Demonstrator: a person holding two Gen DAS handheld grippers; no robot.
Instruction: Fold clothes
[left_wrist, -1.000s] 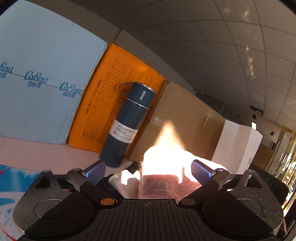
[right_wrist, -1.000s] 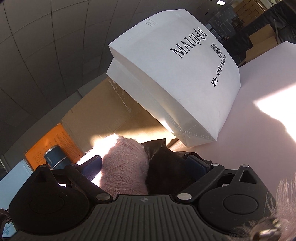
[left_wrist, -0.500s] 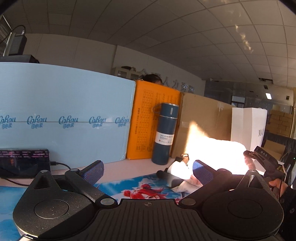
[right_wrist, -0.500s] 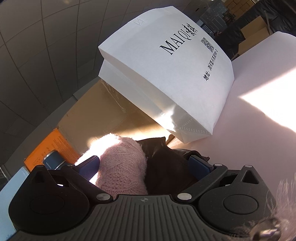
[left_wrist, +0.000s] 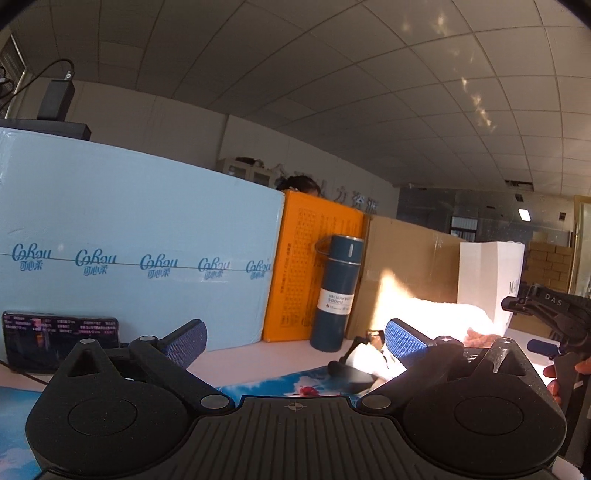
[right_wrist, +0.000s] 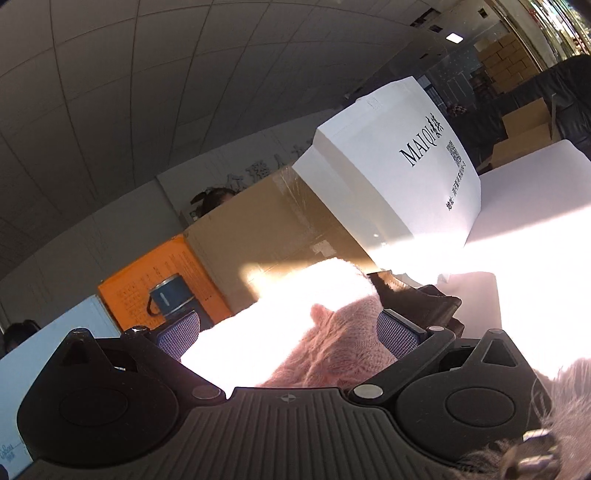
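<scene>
Pale worktop (left_wrist: 280, 354): flask (left_wrist: 338, 291), orange box (left_wrist: 314, 266), white bag (right_wrist: 399, 173). Tiled ceiling. Left claw (left_wrist: 295, 338) released, empty; right claw (right_wrist: 288, 328) spread around pink knit (right_wrist: 332, 354).

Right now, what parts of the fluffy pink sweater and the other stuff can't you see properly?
- Pink sweater: in the right wrist view sun glare whites out most of it, and the right gripper covers its lower part.
- Same sweater in the left wrist view: glare again, and the left gripper blocks its near side.
- Dark garment: mostly tucked behind the sweater.
- Phone: screen text too small to read.
- White bag: lettering cut off by the other gripper.
</scene>
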